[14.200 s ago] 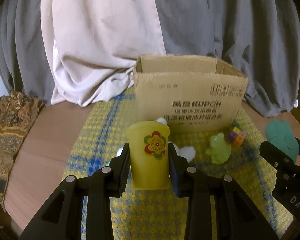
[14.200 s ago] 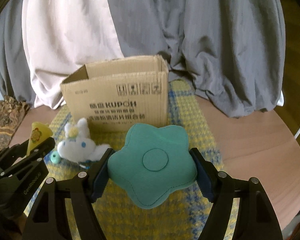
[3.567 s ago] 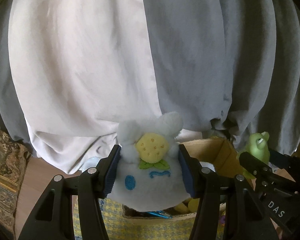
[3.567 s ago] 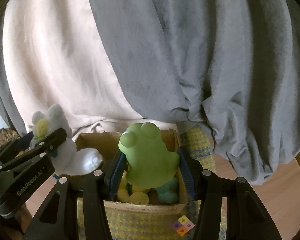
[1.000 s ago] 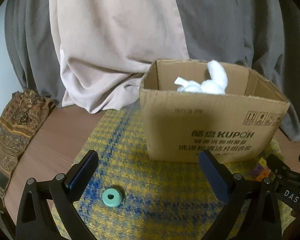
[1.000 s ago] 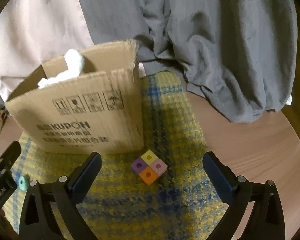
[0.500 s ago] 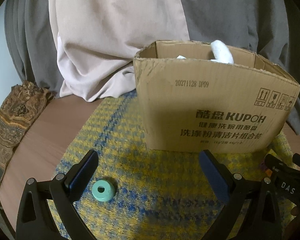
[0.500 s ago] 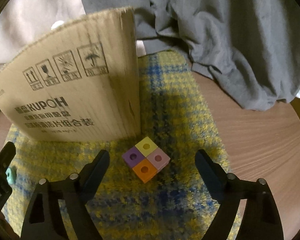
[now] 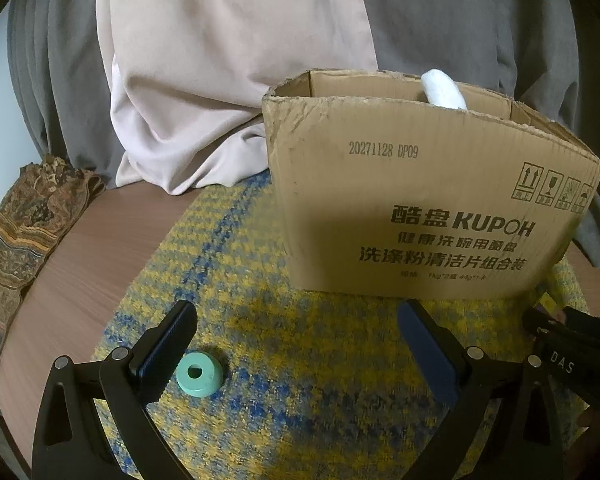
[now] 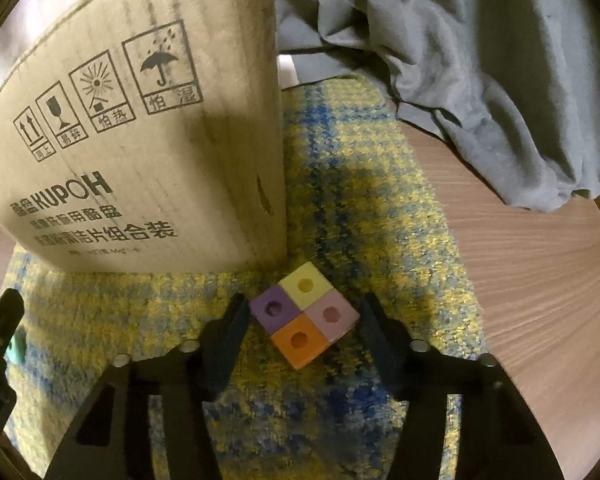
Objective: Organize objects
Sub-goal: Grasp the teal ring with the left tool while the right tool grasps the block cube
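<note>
Right wrist view: the right gripper sits low over the yellow-and-blue mat, jaws apart on either side of a block of four cubes (yellow, purple, pink, orange); whether the pads touch it I cannot tell. The block lies just off the cardboard box's near right corner. In the left wrist view the left gripper is spread wide and holds nothing; a teal ring lies on the mat near its front left corner, just beside the left finger. Something white pokes above the box rim. The mat lies on a wooden table
</note>
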The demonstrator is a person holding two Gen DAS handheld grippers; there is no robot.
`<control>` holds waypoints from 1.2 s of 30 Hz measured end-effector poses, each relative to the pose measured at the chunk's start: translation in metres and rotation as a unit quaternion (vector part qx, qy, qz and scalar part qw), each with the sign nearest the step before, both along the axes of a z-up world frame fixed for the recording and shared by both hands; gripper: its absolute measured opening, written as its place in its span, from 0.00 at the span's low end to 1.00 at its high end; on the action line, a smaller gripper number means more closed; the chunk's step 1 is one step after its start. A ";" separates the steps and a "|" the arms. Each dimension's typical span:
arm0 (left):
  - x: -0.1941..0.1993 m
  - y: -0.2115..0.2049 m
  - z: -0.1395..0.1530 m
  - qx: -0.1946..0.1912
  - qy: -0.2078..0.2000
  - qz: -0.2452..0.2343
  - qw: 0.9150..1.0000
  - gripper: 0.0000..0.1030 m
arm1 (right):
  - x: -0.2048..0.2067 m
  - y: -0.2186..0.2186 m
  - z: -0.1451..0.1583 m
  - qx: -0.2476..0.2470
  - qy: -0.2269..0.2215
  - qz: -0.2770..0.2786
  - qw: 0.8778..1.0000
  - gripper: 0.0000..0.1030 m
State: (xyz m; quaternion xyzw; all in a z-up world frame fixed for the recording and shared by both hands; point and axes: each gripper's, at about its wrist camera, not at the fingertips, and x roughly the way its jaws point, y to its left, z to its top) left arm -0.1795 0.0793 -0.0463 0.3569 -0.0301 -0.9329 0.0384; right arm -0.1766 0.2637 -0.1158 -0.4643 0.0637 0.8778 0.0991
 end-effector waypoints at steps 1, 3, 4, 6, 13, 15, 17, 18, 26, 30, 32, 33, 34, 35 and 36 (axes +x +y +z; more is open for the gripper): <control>0.000 0.000 0.000 0.000 0.000 0.001 1.000 0.99 | 0.000 0.000 0.000 -0.002 0.001 0.000 1.000 0.54; 0.000 0.000 0.000 -0.001 0.000 0.000 1.000 0.99 | 0.001 -0.002 0.000 -0.002 0.002 -0.001 1.000 0.54; 0.000 0.000 0.000 -0.001 0.000 0.000 1.000 0.99 | 0.002 -0.003 0.000 -0.002 0.004 -0.001 1.000 0.54; 0.001 -0.001 0.000 0.000 0.000 -0.001 1.000 0.99 | 0.005 -0.005 0.003 -0.002 0.008 -0.003 1.000 0.54; 0.006 -0.015 0.001 0.012 -0.005 0.009 1.000 0.99 | 0.013 -0.020 0.022 -0.005 0.023 0.005 1.000 0.54; 0.008 -0.022 0.001 0.013 -0.005 0.013 1.000 0.99 | 0.014 -0.026 0.028 -0.005 0.026 0.011 1.000 0.54; 0.010 -0.029 0.000 0.013 -0.006 0.019 1.000 0.99 | 0.016 -0.033 0.032 -0.006 0.029 0.017 0.999 0.54; 0.010 -0.033 -0.001 0.013 -0.008 0.022 1.000 0.99 | 0.018 -0.037 0.032 -0.007 0.030 0.020 0.999 0.54; 0.016 -0.063 -0.011 0.011 -0.009 0.039 0.999 0.99 | 0.032 -0.076 0.033 -0.002 0.036 0.046 0.998 0.54; 0.017 -0.073 -0.019 0.014 -0.017 0.046 0.999 0.99 | 0.036 -0.085 0.032 -0.003 0.035 0.052 0.998 0.54; 0.018 -0.076 -0.024 0.016 -0.021 0.046 0.999 0.97 | 0.037 -0.089 0.031 -0.003 0.034 0.053 0.998 0.54; 0.017 -0.077 -0.025 0.017 -0.023 0.046 0.999 0.95 | 0.037 -0.089 0.031 -0.003 0.034 0.053 0.998 0.54; 0.017 -0.077 -0.027 0.018 -0.025 0.045 0.999 0.94 | 0.038 -0.090 0.031 -0.003 0.034 0.053 0.998 0.54; 0.017 -0.077 -0.028 0.018 -0.026 0.044 0.999 0.92 | 0.038 -0.091 0.031 -0.002 0.034 0.052 0.998 0.54; 0.016 -0.077 -0.029 0.019 -0.028 0.042 0.999 0.89 | 0.037 -0.088 0.030 -0.002 0.035 0.052 0.998 0.54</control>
